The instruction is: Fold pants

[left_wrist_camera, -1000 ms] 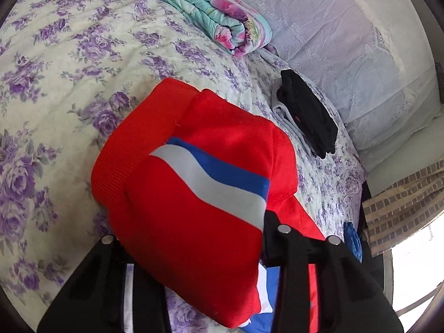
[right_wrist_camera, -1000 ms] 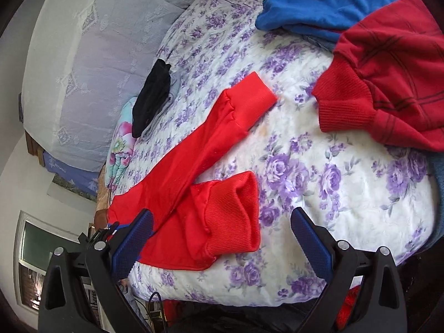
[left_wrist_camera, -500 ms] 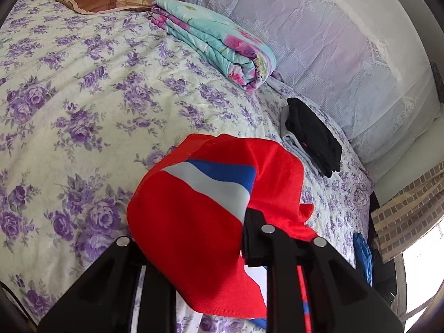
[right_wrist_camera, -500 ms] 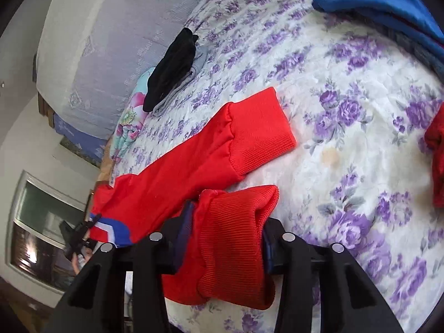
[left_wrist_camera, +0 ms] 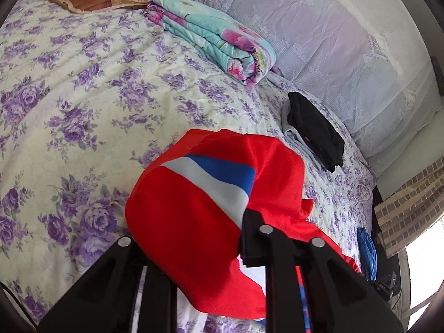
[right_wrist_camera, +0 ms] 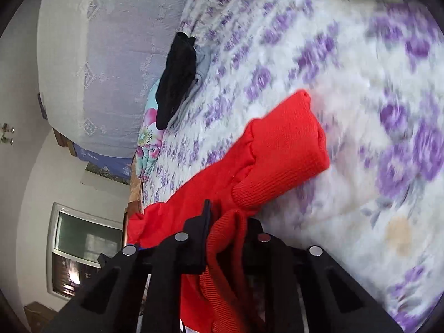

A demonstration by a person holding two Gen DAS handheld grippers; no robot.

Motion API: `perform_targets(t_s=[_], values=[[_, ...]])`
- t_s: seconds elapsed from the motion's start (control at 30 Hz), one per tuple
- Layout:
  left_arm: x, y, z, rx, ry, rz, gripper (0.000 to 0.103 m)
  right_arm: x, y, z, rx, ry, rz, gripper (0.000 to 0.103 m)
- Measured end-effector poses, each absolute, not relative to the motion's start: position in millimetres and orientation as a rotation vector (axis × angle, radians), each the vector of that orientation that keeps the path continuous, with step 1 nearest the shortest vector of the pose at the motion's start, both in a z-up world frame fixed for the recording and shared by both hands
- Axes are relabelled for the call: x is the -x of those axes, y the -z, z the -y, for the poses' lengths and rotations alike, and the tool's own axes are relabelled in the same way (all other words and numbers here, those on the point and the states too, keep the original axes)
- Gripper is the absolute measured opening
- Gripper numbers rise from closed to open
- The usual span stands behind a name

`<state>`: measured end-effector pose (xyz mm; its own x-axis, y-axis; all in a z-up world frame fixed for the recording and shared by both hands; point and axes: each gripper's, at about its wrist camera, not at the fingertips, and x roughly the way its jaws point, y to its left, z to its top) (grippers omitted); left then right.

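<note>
Floral bed (left_wrist_camera: 83, 88) fills both views; only the left one catches the folded quilt (left_wrist_camera: 213, 36) far off; red pants (left_wrist_camera: 194, 222) are bunched near, left tool (left_wrist_camera: 191, 252) closing on the waist, right tool (right_wrist_camera: 226, 238) closing on a cuff (right_wrist_camera: 285, 149)-end leg.

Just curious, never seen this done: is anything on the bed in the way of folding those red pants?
Nothing visible. Both grippers' jaws are closing on the red pants; the folded black garment and rolled floral blanket lie apart, farther up the bed.
</note>
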<state>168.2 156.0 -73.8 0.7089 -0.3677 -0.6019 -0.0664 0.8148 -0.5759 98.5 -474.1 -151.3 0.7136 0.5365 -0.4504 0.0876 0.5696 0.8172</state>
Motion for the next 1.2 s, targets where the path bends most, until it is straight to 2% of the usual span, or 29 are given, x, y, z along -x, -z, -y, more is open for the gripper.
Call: perform_targets(t_s=[0.17, 0.23, 0.3, 0.37, 0.4, 0.6, 0.77, 0.83, 0.9, 1.03, 1.13, 1.17, 1.2], values=[[-148.4, 45.7, -125.4, 0.558, 0.218, -0.697, 0.011, -94.8, 93.1, 511.2, -0.776, -0.203, -0.658, 0.014], [-143.6, 56.0, -112.9, 0.544, 0.209, -0.749, 0.023, -97.2, 95.4, 522.9, -0.725, -0.143, -0.698, 0.015], [-139.5, 74.2, -106.9, 0.501, 0.168, -0.812, 0.046, -93.6, 113.0, 531.4, -0.681, -0.08, -0.786, 0.02], [-133.8, 87.1, -113.5, 0.479, 0.128, -0.847, 0.053, -81.1, 124.6, 537.0, -0.68, -0.02, -0.796, 0.039], [-130.6, 89.7, -121.8, 0.494, 0.117, -0.852, 0.053, -69.6, 123.3, 541.4, -0.672, 0.019, -0.759, 0.052], [-130.8, 68.2, -157.6, 0.546, 0.064, -0.804, 0.056, -21.8, 98.3, 549.2, -0.709, 0.011, -0.589, 0.06], [-152.2, 76.9, -146.0, 0.578, 0.115, -0.853, 0.058, -23.4, 109.1, 497.9, -0.789, -0.227, -0.697, 0.06], [-145.4, 77.4, -147.1, 0.584, 0.11, -0.848, 0.06, -26.8, 122.1, 475.7, -0.815, -0.29, -0.757, 0.06], [-130.5, 81.0, -156.7, 0.635, 0.097, -0.858, 0.066, -30.5, 134.9, 459.4, -0.855, -0.341, -0.806, 0.06], [-108.3, 95.4, -167.6, 0.758, 0.139, -0.883, 0.066, -43.7, 149.6, 447.1, -0.875, -0.356, -0.838, 0.06], [-115.5, 96.1, -156.4, 0.774, 0.199, -0.87, 0.065, -50.8, 154.3, 450.3, -0.923, -0.347, -0.833, 0.06], [-122.3, 96.7, -151.0, 0.778, 0.221, -0.87, 0.06, -51.0, 153.9, 451.1, -0.928, -0.343, -0.828, 0.06], [-130.4, 98.2, -145.2, 0.775, 0.24, -0.872, 0.05, -51.0, 153.8, 453.9, -0.93, -0.337, -0.823, 0.06]])
